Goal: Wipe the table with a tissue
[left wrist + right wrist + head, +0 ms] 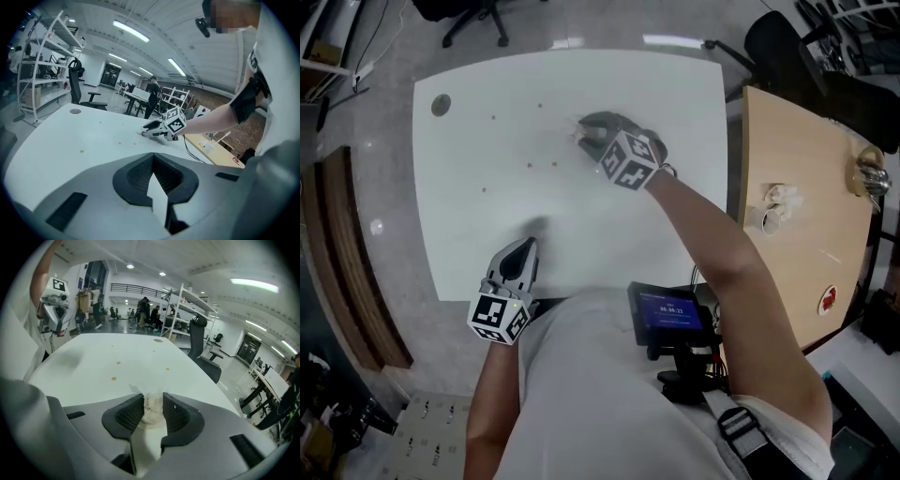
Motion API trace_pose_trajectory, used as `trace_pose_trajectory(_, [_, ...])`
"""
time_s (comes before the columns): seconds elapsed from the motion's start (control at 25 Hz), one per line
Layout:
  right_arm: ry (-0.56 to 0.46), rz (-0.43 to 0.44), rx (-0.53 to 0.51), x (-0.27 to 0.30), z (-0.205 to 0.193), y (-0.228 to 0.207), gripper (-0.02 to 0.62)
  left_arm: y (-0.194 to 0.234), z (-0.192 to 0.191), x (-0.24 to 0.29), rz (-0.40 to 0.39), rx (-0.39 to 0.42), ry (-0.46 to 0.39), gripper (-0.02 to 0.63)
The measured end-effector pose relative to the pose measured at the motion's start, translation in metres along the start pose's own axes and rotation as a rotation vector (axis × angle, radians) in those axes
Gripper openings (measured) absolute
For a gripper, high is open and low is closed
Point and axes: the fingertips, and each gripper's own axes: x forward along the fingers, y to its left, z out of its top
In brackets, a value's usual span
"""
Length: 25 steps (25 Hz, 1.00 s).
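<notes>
My right gripper (590,139) reaches over the far middle of the white table (675,103) and is shut on a crumpled white tissue (152,411), which is pressed down on the tabletop. A tuft of the tissue (580,141) sticks out past the fingertips. Small brown spots (530,167) dot the table to its left, and in the right gripper view such spots (113,378) lie just ahead of the jaws. My left gripper (523,253) rests near the table's front edge, jaws shut, with nothing in them. It looks towards the right gripper (146,132).
A round grey cap (441,104) sits in the table's far left corner. A wooden desk (797,262) with a paper roll (767,214) adjoins on the right. Office chairs (473,19) stand beyond the far edge. A small screen (670,314) hangs at my chest.
</notes>
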Motion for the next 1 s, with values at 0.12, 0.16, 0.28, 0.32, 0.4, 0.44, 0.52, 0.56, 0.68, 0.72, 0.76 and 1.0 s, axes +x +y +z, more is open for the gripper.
trace_pose_trajectory(0.12, [0.016,-0.039,0.037,-0.005,-0.013,-0.016,0.121,0.002,0.005,0.003,-0.004,0.009,-0.002,0.005])
trace_pose_trajectory(0.16, [0.023,-0.073,0.077,-0.009,-0.021,-0.028,0.121,0.002,0.006,0.004,-0.006,0.010,-0.003,0.005])
trace_pose_trajectory(0.28, [0.055,-0.182,0.208,-0.028,-0.056,-0.068,0.121,0.004,0.007,0.006,-0.007,0.013,-0.005,0.005])
trace_pose_trajectory(0.32, [0.067,-0.220,0.246,-0.036,-0.070,-0.081,0.121,0.005,0.006,0.006,-0.006,0.015,-0.005,0.005])
trace_pose_trajectory(0.4, [0.085,-0.292,0.318,-0.057,-0.096,-0.103,0.121,0.003,0.005,0.007,-0.006,0.016,-0.004,0.005])
trace_pose_trajectory(0.44, [0.091,-0.327,0.350,-0.070,-0.108,-0.111,0.121,0.000,0.005,0.007,-0.006,0.018,-0.004,0.005])
trace_pose_trajectory(0.52, [0.108,-0.405,0.408,-0.096,-0.130,-0.122,0.121,-0.009,0.007,0.007,-0.007,0.021,-0.004,0.005])
trace_pose_trajectory(0.56, [0.117,-0.444,0.434,-0.106,-0.139,-0.125,0.121,-0.012,0.007,0.007,-0.009,0.023,-0.005,0.005])
trace_pose_trajectory(0.68, [0.151,-0.511,0.455,-0.113,-0.143,-0.118,0.121,-0.015,0.007,0.007,-0.015,0.030,-0.002,0.005])
trace_pose_trajectory(0.72, [0.154,-0.499,0.435,-0.107,-0.136,-0.111,0.121,-0.015,0.007,0.007,-0.015,0.031,-0.001,0.005])
trace_pose_trajectory(0.76, [0.144,-0.467,0.408,-0.099,-0.125,-0.101,0.121,-0.015,0.008,0.006,-0.015,0.033,-0.001,0.005])
trace_pose_trajectory(1.0, [0.075,-0.208,0.207,-0.052,-0.057,-0.028,0.121,-0.020,0.009,0.007,-0.034,0.044,-0.002,0.005])
